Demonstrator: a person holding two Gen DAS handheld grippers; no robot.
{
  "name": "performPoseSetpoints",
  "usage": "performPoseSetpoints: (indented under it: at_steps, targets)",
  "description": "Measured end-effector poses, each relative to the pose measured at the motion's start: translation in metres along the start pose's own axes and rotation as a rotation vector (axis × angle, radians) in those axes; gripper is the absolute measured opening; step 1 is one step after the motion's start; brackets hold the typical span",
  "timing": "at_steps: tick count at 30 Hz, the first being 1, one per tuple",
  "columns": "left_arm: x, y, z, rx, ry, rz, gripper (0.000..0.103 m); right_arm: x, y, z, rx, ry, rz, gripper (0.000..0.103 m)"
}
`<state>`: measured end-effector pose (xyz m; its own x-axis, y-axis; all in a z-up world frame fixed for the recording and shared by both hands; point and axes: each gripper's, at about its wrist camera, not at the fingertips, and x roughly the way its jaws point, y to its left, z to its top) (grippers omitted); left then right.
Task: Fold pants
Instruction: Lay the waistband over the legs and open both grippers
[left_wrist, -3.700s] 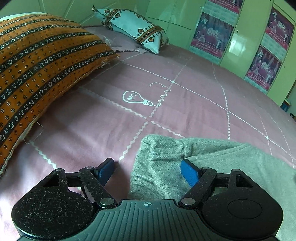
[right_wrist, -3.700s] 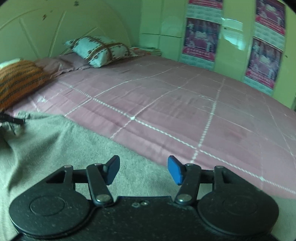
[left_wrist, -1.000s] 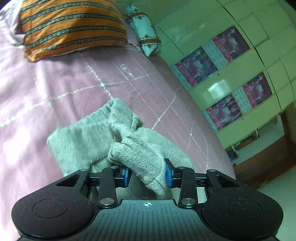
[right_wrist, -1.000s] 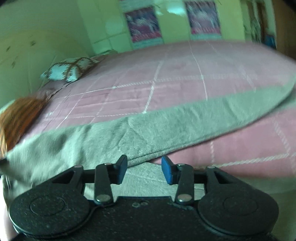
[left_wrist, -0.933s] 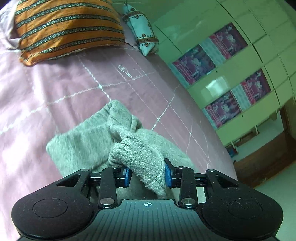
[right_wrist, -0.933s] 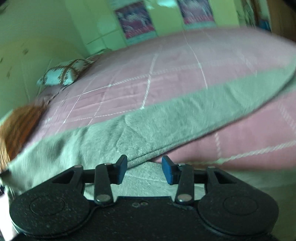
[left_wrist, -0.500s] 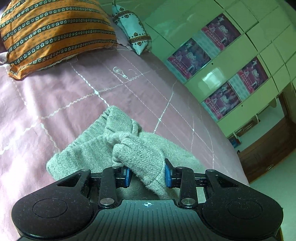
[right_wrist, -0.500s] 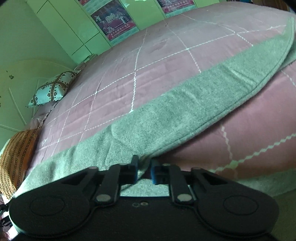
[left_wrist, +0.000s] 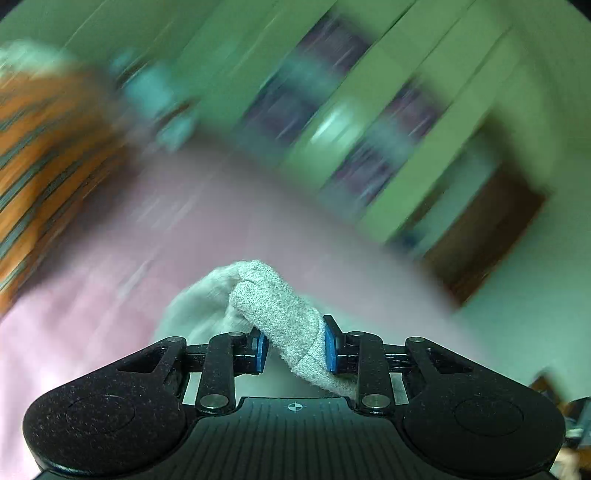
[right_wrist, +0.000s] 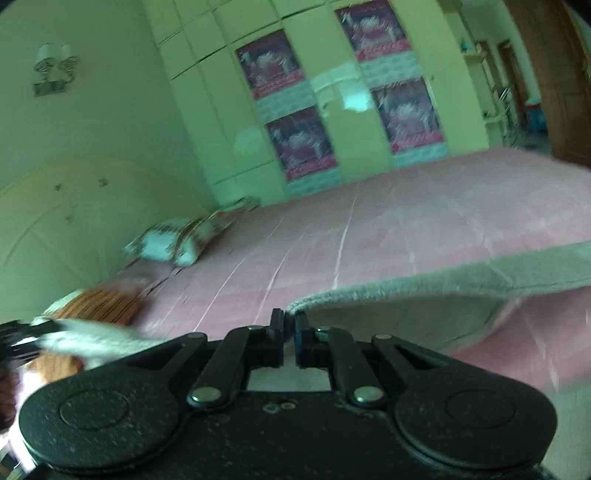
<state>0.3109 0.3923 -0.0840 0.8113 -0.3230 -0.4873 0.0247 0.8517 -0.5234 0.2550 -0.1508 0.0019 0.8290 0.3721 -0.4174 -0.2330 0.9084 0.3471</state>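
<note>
The right gripper (right_wrist: 290, 325) has just snapped tight on the grey pants' (left_wrist: 280, 314) edge; the left gripper (left_wrist: 293, 345) pinches bunched cloth, both lifting it off the pink bed (right_wrist: 406, 221), so folding can begin.

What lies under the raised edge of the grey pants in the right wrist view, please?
Under the lifted grey pants, the pink bedsheet shows, with more grey cloth in the shadowed hollow beneath the edge. Whatever lies deeper under the fold is covered.
</note>
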Motion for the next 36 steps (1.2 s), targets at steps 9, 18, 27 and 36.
performPoseSetpoints:
  at_steps: [9, 18, 27, 36]
  targets:
    - [0.003, 0.033, -0.044, -0.102, 0.082, 0.096, 0.030, 0.036, -0.008, -0.075, 0.091, 0.268, -0.084, 0.016]
    - [0.001, 0.017, -0.036, -0.071, 0.015, 0.071, 0.030, 0.041, -0.031, -0.059, 0.247, 0.233, -0.092, 0.000]
    - [0.001, 0.022, -0.051, 0.008, 0.105, 0.125, 0.029, 0.035, -0.025, -0.088, 0.163, 0.316, -0.098, 0.000]
    - [-0.012, 0.017, -0.047, -0.002, 0.031, 0.080, 0.029, 0.016, -0.023, -0.075, 0.160, 0.229, -0.068, 0.000]
